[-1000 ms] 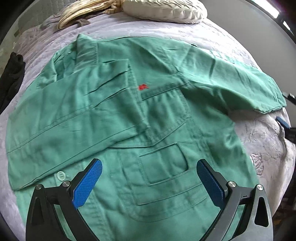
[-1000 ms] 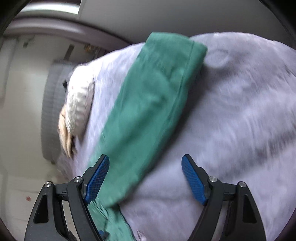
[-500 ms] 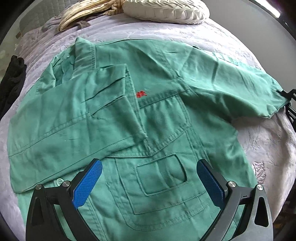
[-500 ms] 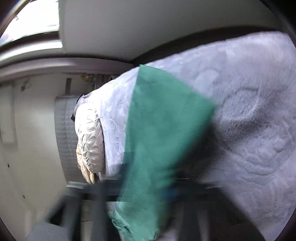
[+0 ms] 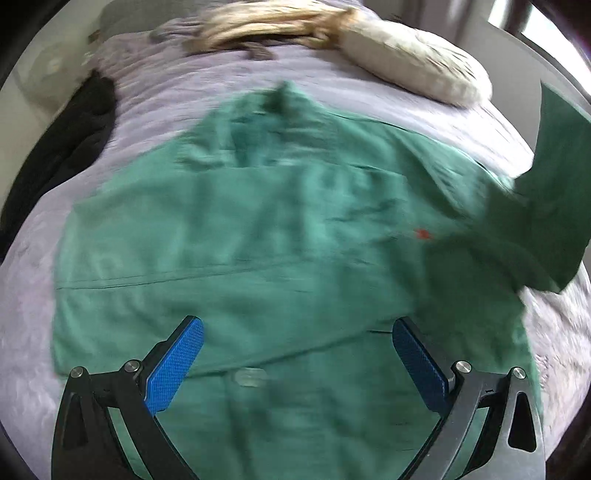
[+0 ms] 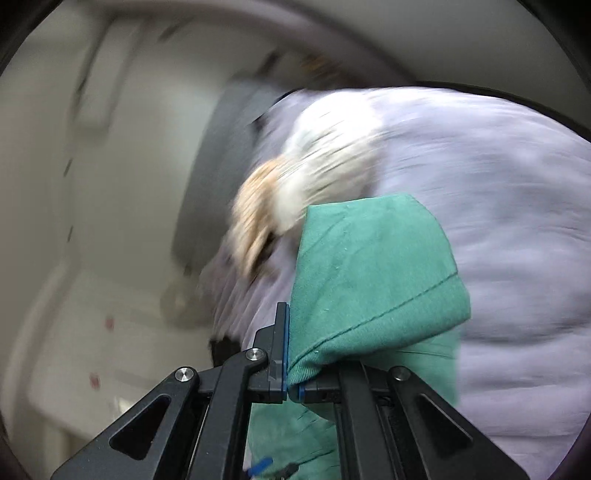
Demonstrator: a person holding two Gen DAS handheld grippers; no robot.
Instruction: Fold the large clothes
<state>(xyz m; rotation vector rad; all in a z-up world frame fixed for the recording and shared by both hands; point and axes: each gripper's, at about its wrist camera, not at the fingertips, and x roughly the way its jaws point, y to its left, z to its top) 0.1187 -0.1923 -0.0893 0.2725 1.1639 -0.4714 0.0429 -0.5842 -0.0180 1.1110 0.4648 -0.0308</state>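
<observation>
Across the middle of a bed covered by a pale lilac bedspread (image 5: pixel 306 79), a large green shirt (image 5: pixel 258 236) lies spread out, front side up. Its collar points toward the head edge of the bed. One sleeve is folded in over the chest, with its straight hem running across the body of the shirt. A small red mark (image 5: pixel 422 233) sits on the chest, toward the right of the left wrist view. This view is blurred, so fine detail is lost.

Low over the near part of the shirt is the left gripper (image 5: pixel 297 360). Its two blue-padded jaws stand wide apart and hold nothing.

At the right side of the bed, the shirt's other sleeve (image 6: pixel 373 273) is raised off the bedspread and hangs over the shirt's side. The right gripper (image 6: pixel 287 363) has its jaws pressed together on the cuff end of this sleeve, and the cloth drapes over the right jaw. The background of the right wrist view is heavily smeared.

Along the head edge of the bed lie a cream quilted pillow (image 5: pixel 413 70) and a tan bundle (image 5: pixel 266 24) beside it. A black garment (image 5: pixel 70 133) lies along the left edge.
</observation>
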